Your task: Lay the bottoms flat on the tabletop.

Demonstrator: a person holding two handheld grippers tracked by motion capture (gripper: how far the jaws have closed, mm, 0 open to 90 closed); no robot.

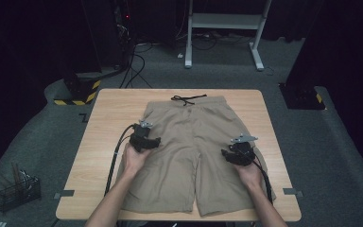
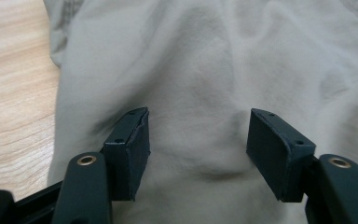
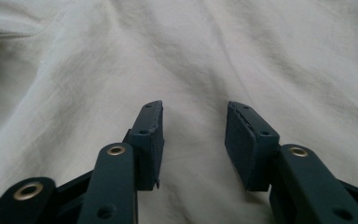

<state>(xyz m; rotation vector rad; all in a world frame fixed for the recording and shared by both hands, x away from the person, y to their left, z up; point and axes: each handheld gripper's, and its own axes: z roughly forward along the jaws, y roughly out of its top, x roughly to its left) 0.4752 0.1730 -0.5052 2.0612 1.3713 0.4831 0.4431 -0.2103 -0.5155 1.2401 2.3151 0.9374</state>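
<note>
Wooden table (image 1: 104,142), khaki shorts (image 1: 189,146) spread flat, black drawstring (image 1: 187,99) in high view, left gripper (image 2: 198,135) and right gripper (image 3: 193,140) both released.

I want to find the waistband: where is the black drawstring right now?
In the high view, the black drawstring lies at the far edge of the tan shorts, near the table's far side.

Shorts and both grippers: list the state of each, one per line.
Shorts: spread flat on the table, waistband at the far end, drawstring untied.
Left gripper: open over the cloth, nothing between the jaws.
Right gripper: open over the cloth, nothing between the jaws.
</note>
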